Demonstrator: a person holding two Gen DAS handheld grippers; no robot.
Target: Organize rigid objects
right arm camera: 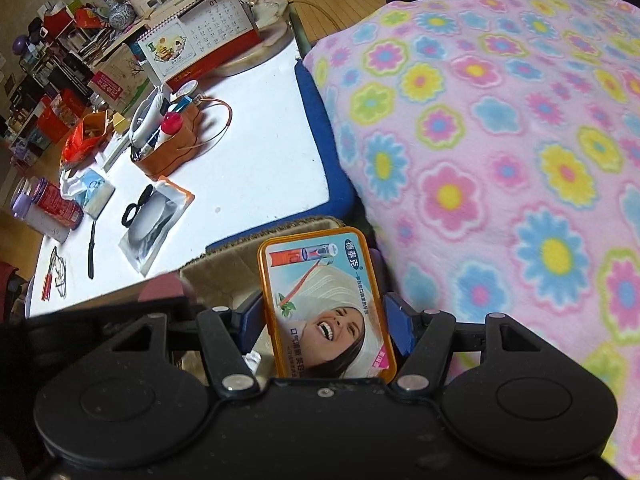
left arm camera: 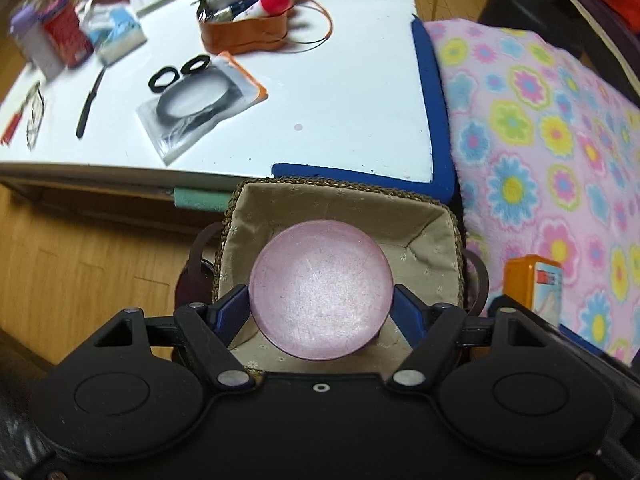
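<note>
My left gripper [left arm camera: 320, 300] is shut on a round pink translucent lid [left arm camera: 320, 290] and holds it over a cloth-lined woven basket [left arm camera: 436, 232] that stands on the floor below the table edge. My right gripper [right arm camera: 326, 312] is shut on an orange-rimmed tin box [right arm camera: 320, 300] printed with a laughing woman, held just above and beside the same basket [right arm camera: 224, 264]. The tin also shows at the right edge of the left wrist view [left arm camera: 534, 284].
A white low table [left arm camera: 340, 92] with blue corner pads holds a brown leather organizer [left arm camera: 244, 32], a bagged ring set [left arm camera: 200, 104], a black knife [left arm camera: 90, 100], glasses [left arm camera: 34, 116], cans and a desk calendar [right arm camera: 200, 36]. A flowered pink blanket [right arm camera: 500, 140] lies at the right.
</note>
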